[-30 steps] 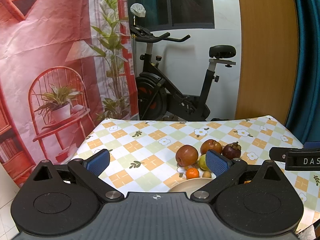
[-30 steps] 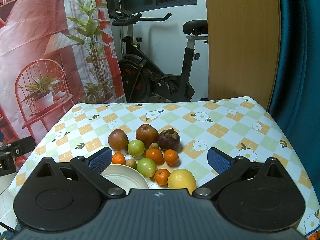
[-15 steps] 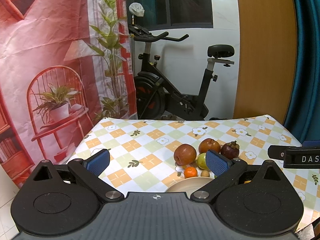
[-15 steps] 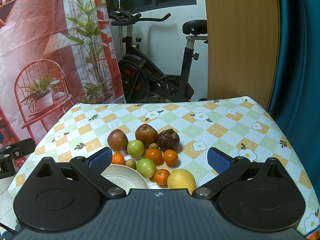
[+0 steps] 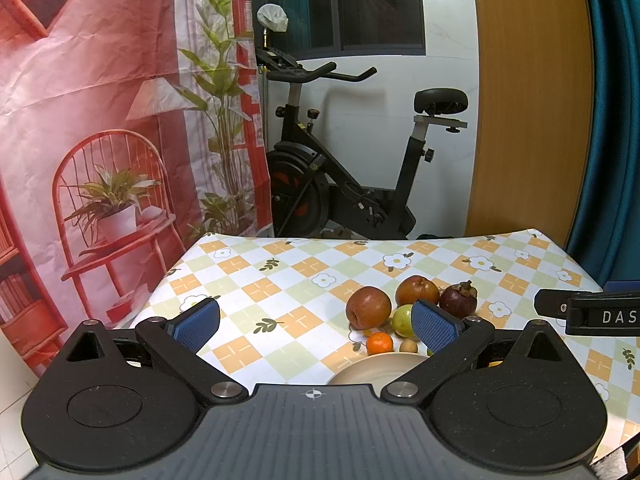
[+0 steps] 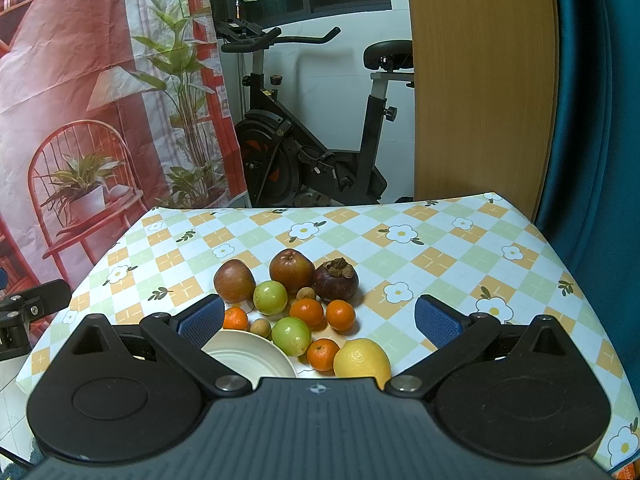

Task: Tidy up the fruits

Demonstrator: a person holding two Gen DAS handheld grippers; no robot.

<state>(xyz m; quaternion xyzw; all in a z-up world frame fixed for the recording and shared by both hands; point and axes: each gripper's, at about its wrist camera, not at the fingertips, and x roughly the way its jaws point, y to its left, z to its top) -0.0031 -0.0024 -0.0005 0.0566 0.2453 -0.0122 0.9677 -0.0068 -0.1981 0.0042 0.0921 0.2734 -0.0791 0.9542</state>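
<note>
A cluster of fruit lies mid-table in the right wrist view: two red-brown apples (image 6: 234, 281) (image 6: 291, 266), a dark mangosteen (image 6: 335, 279), two green fruits (image 6: 270, 297) (image 6: 291, 335), several small oranges (image 6: 306, 311) and a yellow lemon (image 6: 362, 359). A cream plate (image 6: 250, 357) sits empty at the cluster's near left. My right gripper (image 6: 319, 318) hovers open above the near fruits, holding nothing. In the left wrist view my left gripper (image 5: 316, 324) is open over bare cloth, left of an apple (image 5: 368, 307) and the plate (image 5: 376, 368).
The table has a checked flower-print cloth (image 6: 432, 256). An exercise bike (image 6: 304, 152) stands behind the far edge, a red printed backdrop (image 6: 80, 100) to the left, a wooden panel and teal curtain (image 6: 592, 100) to the right. The other gripper's tip (image 5: 588, 314) shows at right.
Both grippers stay open and have shifted only slightly; the fruit sits marginally lower in the left wrist view. Nothing was grasped or moved.
</note>
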